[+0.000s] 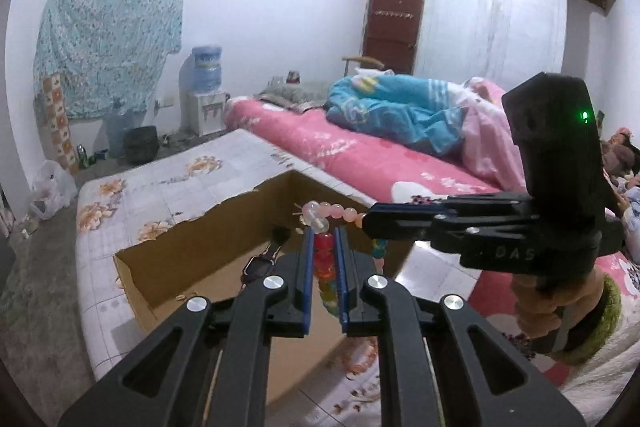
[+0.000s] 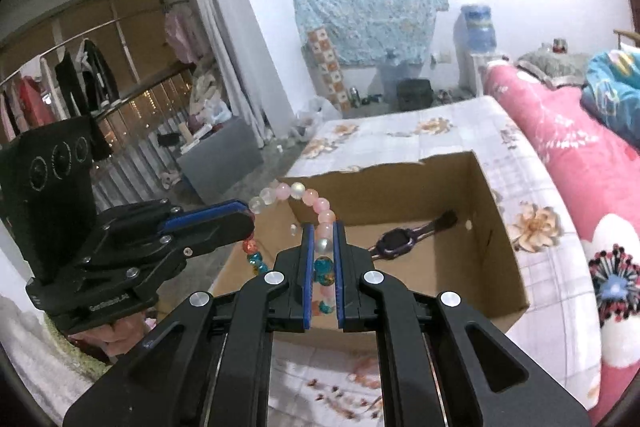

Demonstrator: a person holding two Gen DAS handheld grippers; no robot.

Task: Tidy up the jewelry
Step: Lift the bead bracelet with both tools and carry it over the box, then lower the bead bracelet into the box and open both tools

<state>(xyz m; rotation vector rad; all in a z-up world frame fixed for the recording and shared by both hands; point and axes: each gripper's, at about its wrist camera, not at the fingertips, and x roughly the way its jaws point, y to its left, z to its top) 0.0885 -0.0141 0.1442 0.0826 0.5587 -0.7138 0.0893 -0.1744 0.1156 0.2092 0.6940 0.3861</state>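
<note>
Above the cardboard box [image 2: 400, 211] on the flowered surface [image 2: 440, 131], a bead necklace [image 2: 308, 197] hangs between both grippers, not yet placed. The left gripper [image 1: 325, 251] and the right gripper [image 2: 323, 247] are each clenched on its beads. Inside the box a watch [image 2: 396, 239] already lies, so one piece seems sorted.

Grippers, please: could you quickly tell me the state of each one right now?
Left gripper: shut on the beaded bracelet, above the cardboard box.
Right gripper: shut on the same beaded bracelet, at another part of the strand.
</note>
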